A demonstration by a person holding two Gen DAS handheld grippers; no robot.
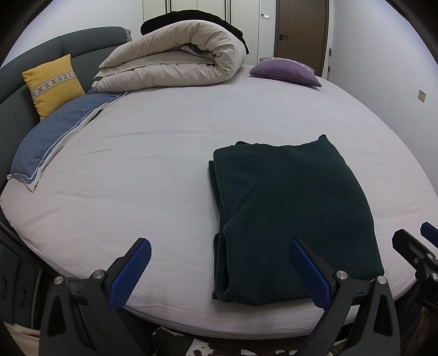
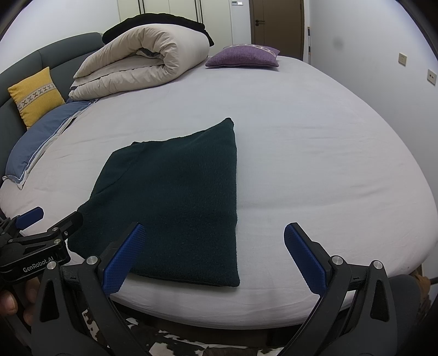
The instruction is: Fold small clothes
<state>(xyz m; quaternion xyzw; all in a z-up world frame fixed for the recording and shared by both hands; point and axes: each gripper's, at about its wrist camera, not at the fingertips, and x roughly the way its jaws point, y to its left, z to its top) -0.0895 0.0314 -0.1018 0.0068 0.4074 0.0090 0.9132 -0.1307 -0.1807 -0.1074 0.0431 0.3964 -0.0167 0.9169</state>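
Left wrist view: bed (image 1: 164,153) in pale sheet carries a folded sweater (image 1: 290,208) at 3 o'clock, rolled duvet (image 1: 175,63) at 12. Left gripper (image 1: 219,254) and right gripper (image 2: 212,238) both gape, holding nothing.

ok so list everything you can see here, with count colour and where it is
sweater: 1, dark green, folded flat on the near part of the bed
bed sheet: 1, pale lilac-grey, covering the bed
duvet: 1, beige, rolled up at the far side
black item: 1, on top of the duvet, kind unclear
yellow cushion: 1, against the grey headboard
blue pillow: 1, left edge of bed
purple cushion: 1, far edge
door: 1, brown, back wall
left gripper: 1, black with blue pads, open, empty
right gripper: 1, same, open, empty
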